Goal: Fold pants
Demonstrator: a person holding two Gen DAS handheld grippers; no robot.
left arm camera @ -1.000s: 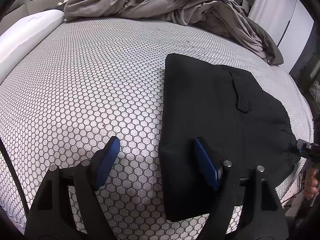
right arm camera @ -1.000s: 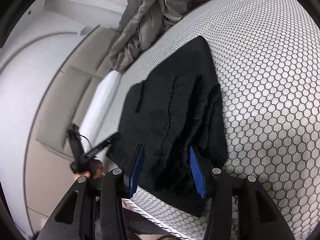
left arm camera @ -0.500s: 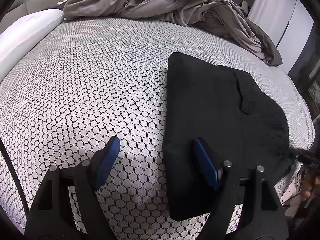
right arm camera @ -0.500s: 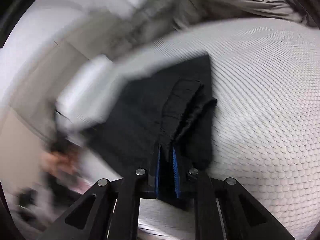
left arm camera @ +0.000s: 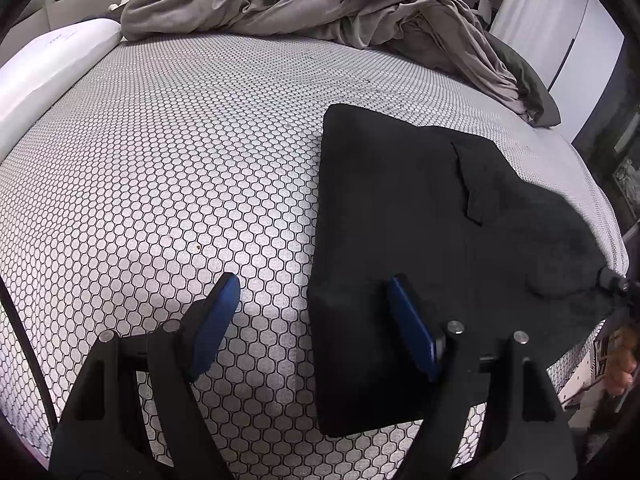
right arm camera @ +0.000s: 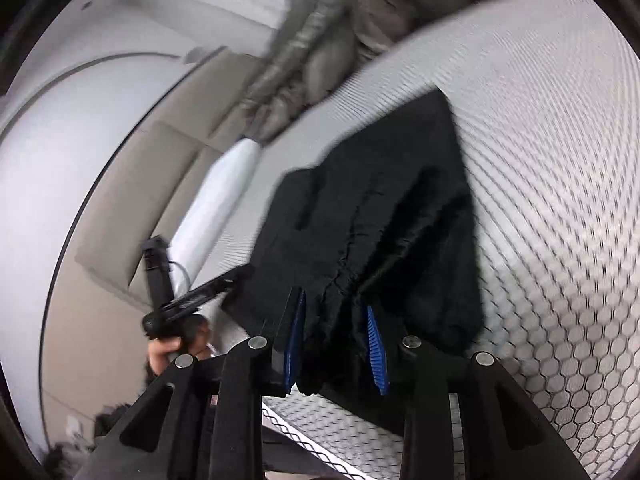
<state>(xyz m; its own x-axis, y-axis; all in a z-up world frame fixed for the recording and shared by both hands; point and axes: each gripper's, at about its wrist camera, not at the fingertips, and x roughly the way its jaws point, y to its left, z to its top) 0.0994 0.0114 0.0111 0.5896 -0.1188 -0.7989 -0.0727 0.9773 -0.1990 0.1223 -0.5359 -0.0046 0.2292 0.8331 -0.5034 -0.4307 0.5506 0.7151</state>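
1. One pair of black pants (left arm camera: 420, 220) lies folded on the bed (left arm camera: 180, 160); soft, light, likely to sag.
2. Left gripper (left arm camera: 312, 280) gapes empty. Right gripper (right arm camera: 334, 304), jaws just eased wider, pinches the bunched waistband edge.
3. Best taken by the corners.

Bed (left arm camera: 160, 152) has a honeycomb-print cover, with a rumpled grey duvet (left arm camera: 304, 0) piled at its far end, a white pillow (left arm camera: 44, 68) along one edge against a beige padded headboard (right arm camera: 132, 184), and white doors (left arm camera: 560, 40) beyond.
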